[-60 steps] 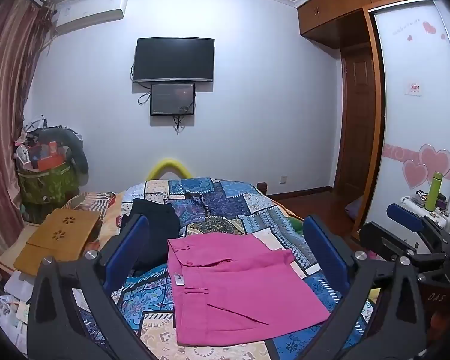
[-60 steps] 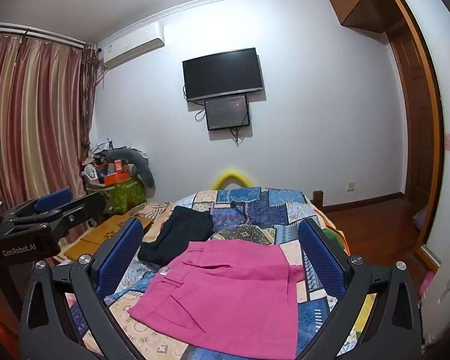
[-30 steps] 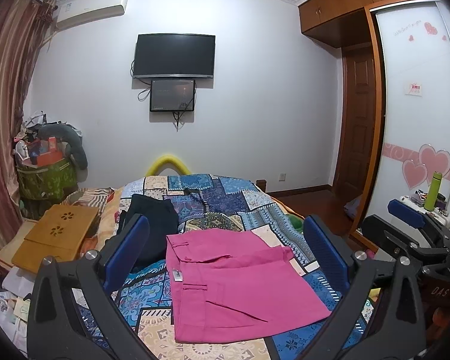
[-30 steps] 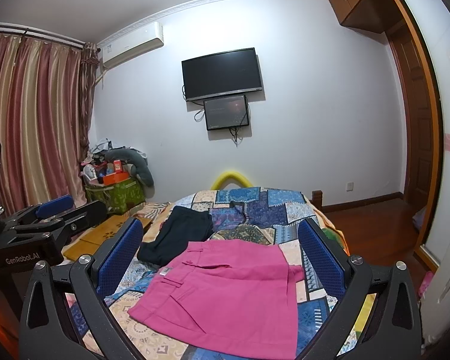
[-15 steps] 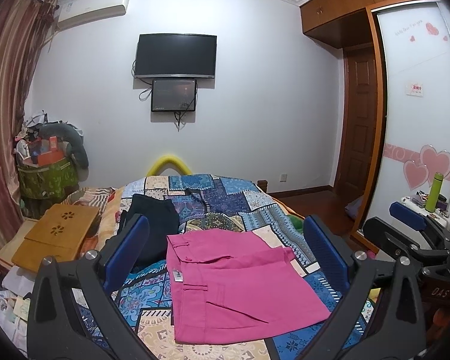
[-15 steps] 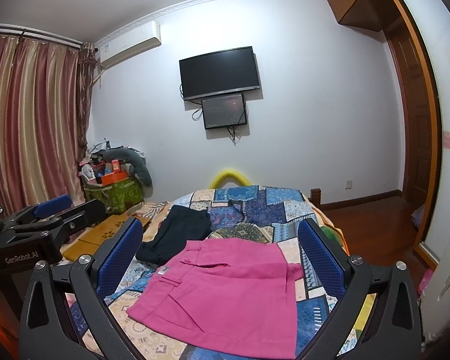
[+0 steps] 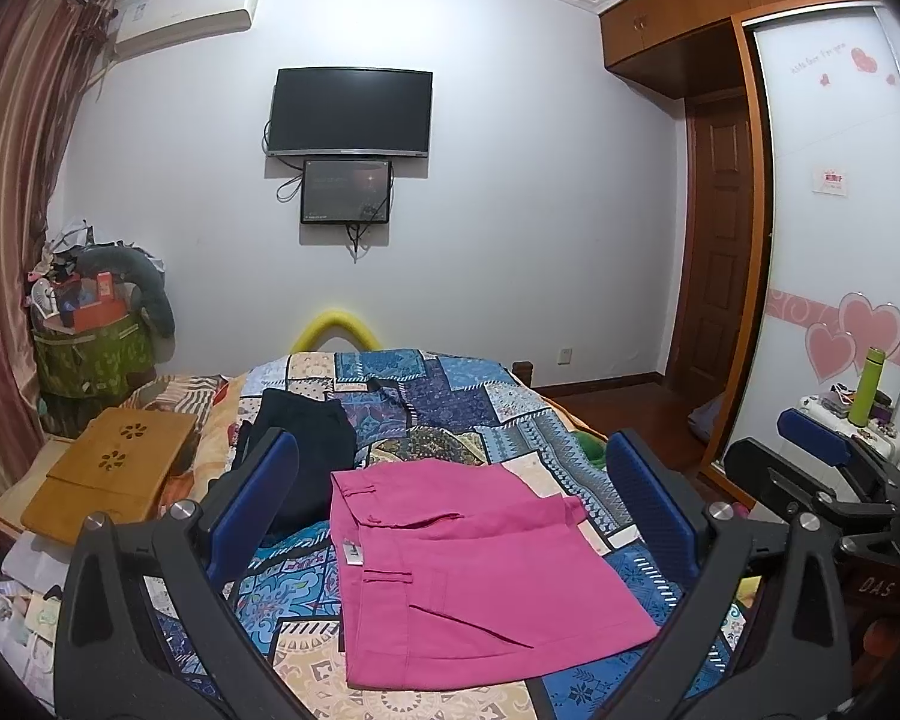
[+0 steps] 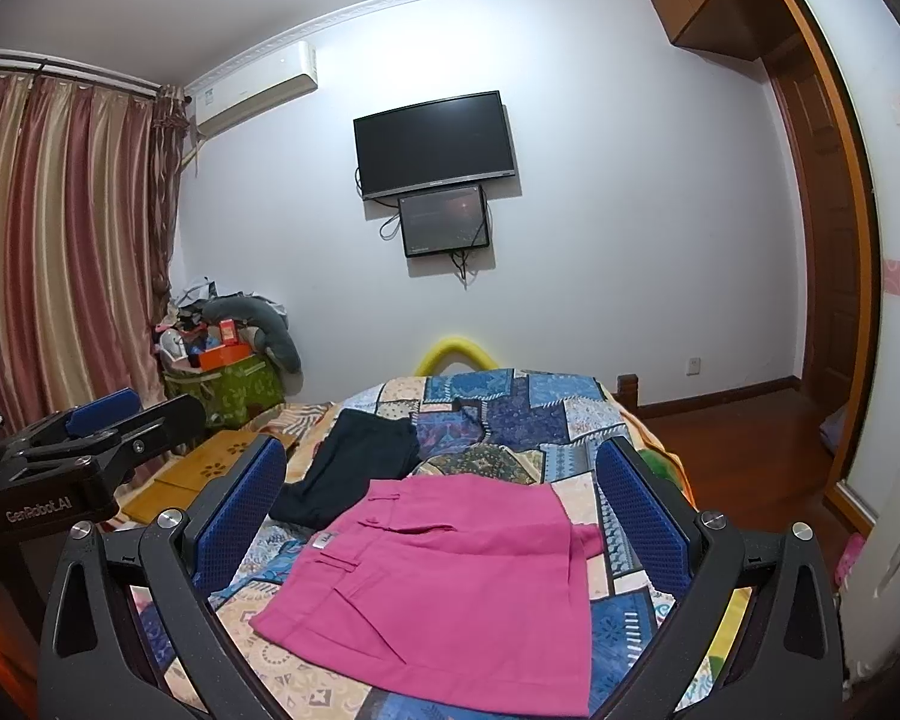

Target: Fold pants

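Left gripper (image 7: 450, 498) fills the bottom of the left view, jaws wide open, nothing between the pads, held above the bed (image 7: 426, 396). Right gripper (image 8: 441, 495) same in its own view: jaws spread wide, empty, clear of the cloth. Each gripper also shows at the edge of the other's frame.

Pants (image 7: 474, 564) lie lower centre in both views, pink, already a compact flat rectangle on the patchwork cover, waistband with label toward the left edge of the bundle, a small flap poking out at its upper right. They look folded at least once; judgement: either one more fold remains or this is nearly done.

To do the next fold well: come down on the two near corners together, one gripper each, pinch all layers and not just the top one, lift low, carry the edge over to the far edge, line up edges before releasing. Tuck that stray flap in first or it will stick out. Thick stacked cloth may slip from the pads, so close fully before lifting.

Past the pants, upper left of them, a dark garment (image 7: 306, 450) lies just beside, maybe touching; keep clear of it. Further back, centre frame, the TV (image 7: 351, 111) on the wall.
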The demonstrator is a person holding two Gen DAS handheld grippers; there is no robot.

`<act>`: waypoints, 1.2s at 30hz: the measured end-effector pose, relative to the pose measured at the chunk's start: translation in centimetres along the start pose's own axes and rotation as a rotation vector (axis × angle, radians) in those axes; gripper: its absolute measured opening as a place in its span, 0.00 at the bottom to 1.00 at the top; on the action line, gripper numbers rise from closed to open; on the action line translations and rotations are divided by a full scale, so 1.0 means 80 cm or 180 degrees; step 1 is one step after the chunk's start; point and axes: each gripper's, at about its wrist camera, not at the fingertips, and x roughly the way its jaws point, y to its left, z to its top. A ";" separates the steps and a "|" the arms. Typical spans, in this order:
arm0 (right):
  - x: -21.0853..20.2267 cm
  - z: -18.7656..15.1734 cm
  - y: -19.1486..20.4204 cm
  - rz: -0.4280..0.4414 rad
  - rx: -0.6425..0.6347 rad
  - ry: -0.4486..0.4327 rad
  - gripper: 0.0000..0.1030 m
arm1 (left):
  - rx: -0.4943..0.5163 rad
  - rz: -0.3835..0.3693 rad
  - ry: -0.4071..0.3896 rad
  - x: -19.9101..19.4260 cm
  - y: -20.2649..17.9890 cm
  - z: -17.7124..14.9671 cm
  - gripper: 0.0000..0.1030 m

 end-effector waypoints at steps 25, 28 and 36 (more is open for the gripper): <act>0.000 -0.001 0.001 -0.0019 -0.0013 -0.0036 1.00 | 0.0026 0.0013 -0.0009 0.002 -0.003 0.004 1.00; 0.000 -0.002 0.000 -0.0018 -0.0006 -0.0029 1.00 | 0.0013 0.0003 0.0019 0.009 -0.002 0.005 1.00; 0.024 -0.012 -0.013 -0.0057 0.0060 0.0142 1.00 | 0.0021 -0.0018 0.0243 0.050 0.002 -0.005 1.00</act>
